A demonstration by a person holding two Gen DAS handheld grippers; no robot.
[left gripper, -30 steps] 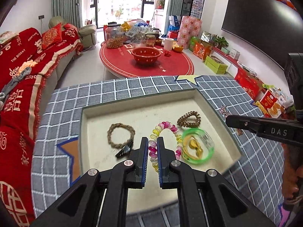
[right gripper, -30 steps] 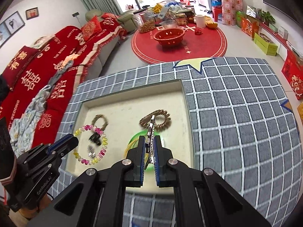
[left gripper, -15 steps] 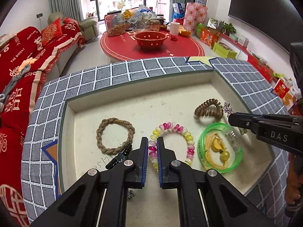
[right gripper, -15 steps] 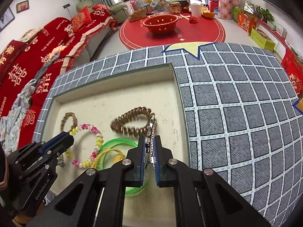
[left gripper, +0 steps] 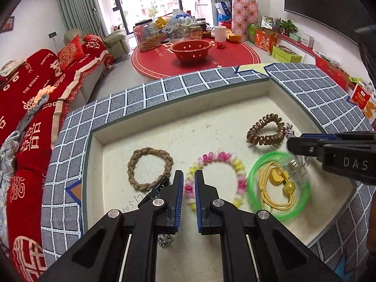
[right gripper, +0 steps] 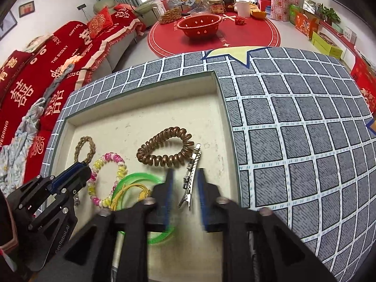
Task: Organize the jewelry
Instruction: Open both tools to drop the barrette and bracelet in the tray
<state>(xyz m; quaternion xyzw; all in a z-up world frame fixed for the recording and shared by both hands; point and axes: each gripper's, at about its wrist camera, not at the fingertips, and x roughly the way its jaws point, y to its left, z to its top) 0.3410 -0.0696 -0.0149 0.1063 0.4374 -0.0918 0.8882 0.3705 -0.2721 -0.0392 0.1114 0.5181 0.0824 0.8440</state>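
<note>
1. Since half a second ago the right gripper (right gripper: 182,193) has spread its jaws: they were pinched on the silver hair clip (right gripper: 190,175), and now stand apart with blurred fingers on either side of it, so the clip looks released or just being released inside the cream tray (right gripper: 145,122).
2. That clip now lies between the right fingers, its far end touching the brown spiral hair tie (right gripper: 164,150) ahead of the claw.
3. To the left of the right claw sit the green bangle (right gripper: 136,179) and the yellow cord (left gripper: 277,188) lying within it.
4. The left gripper (left gripper: 188,188) has its jaws nearly together with a narrow gap, the near arc of the pink-and-yellow bead bracelet (left gripper: 218,178) lying in or under that gap; whether it is actually gripped I cannot tell.
5. Left of that claw lies the braided tan hair tie (left gripper: 150,168), just beside a small black clip (left gripper: 157,189).
6. Handling, as I judge it: the hair clip is light, stiff and slick metal, best pinched across its flat sides near the middle. The bracelet is stretchy and floppy; take one short bead section, and expect it to sag.
</note>
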